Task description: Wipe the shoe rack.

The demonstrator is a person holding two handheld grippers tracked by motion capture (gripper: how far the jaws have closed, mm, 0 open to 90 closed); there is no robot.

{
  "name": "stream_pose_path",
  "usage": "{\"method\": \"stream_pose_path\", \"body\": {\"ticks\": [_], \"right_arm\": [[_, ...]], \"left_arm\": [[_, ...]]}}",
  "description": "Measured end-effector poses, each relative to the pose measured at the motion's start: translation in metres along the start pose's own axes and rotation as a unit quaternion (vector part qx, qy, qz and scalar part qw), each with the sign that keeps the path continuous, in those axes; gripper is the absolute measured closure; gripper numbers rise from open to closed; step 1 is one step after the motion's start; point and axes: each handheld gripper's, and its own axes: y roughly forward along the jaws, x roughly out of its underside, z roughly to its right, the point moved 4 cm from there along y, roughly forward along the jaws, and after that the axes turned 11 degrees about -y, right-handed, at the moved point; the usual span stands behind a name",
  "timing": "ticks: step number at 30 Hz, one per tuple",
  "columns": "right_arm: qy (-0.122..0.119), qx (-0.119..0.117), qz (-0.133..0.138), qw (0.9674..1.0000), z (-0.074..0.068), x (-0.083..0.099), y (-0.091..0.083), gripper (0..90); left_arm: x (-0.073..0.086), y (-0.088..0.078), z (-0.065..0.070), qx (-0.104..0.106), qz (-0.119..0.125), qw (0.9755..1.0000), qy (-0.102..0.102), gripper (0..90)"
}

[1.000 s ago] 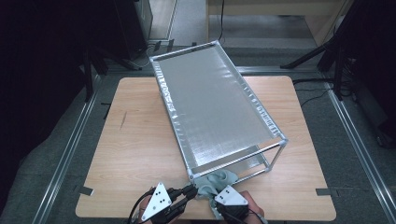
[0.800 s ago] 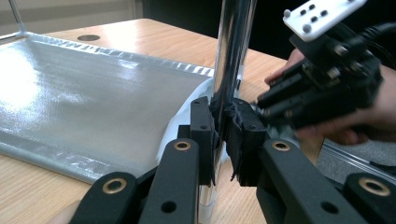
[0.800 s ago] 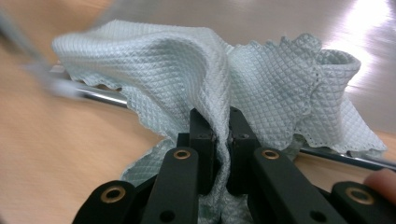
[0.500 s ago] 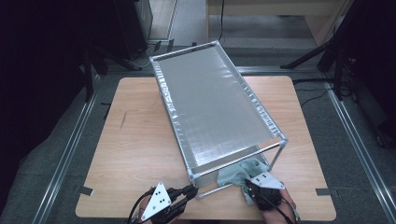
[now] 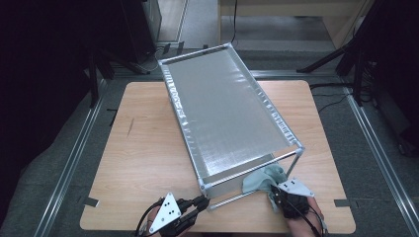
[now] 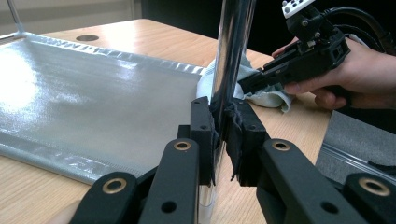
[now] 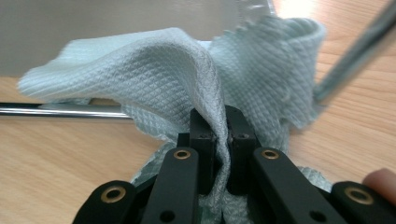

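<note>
High view pictures showed a metal rack (image 5: 232, 116) lying slanted across a wooden table (image 5: 138, 163). It had a flat silvery shelf and thin shiny rods. A pale green cloth (image 5: 261, 178) was bunched at the rack's near right corner, touching the low rod there.

The left gripper (image 5: 201, 201) was seen at the near left corner of the rack. In the left gripper view, its jaws were shut tight on the upright pole (image 6: 232, 56) of the rack, with the pads pressed on both sides of it. The rack was being held so it would not slide, it seemed.

The right gripper (image 5: 274, 195) was seen just behind the cloth. In the right gripper view, a fold of the cloth (image 7: 187, 70) was pinched between its closed jaws, and the rest of it stood up in soft waves. A low rod (image 7: 60, 111) was seen behind the cloth, and a second rod (image 7: 355, 60) ran slanted at the right, blurred.

The step in hand was judged to be wiping the rack's near end with the cloth. For the next move, the cloth would need to be pushed along the rod or onto the shelf, while the pole was kept held.

Dark stands (image 5: 336, 59) and floor rails (image 5: 74, 163) were seen around the table, well apart from the work. The corner post and the rods near the cloth could be in the way. The cloth might catch on them.
</note>
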Motion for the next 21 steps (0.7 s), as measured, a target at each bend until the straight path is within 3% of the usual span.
{"method": "stream_pose_path", "body": {"ticks": [6, 13, 21], "right_arm": [[-0.018, -0.014, 0.005, 0.9997, -0.02, -0.005, 0.001, 84.9], [-0.044, -0.041, 0.016, 0.9981, -0.055, -0.012, 0.002, 84.9], [-0.086, -0.089, 0.036, 0.9916, -0.106, -0.022, 0.002, 84.9]], "left_arm": [[0.0, 0.0, 0.0, -0.001, 0.0, 1.0, -0.002, 81.6], [0.0, 0.002, 0.0, -0.003, 0.002, 1.0, -0.002, 81.6], [0.0, 0.002, 0.0, -0.004, 0.002, 1.0, -0.002, 81.6]]}}
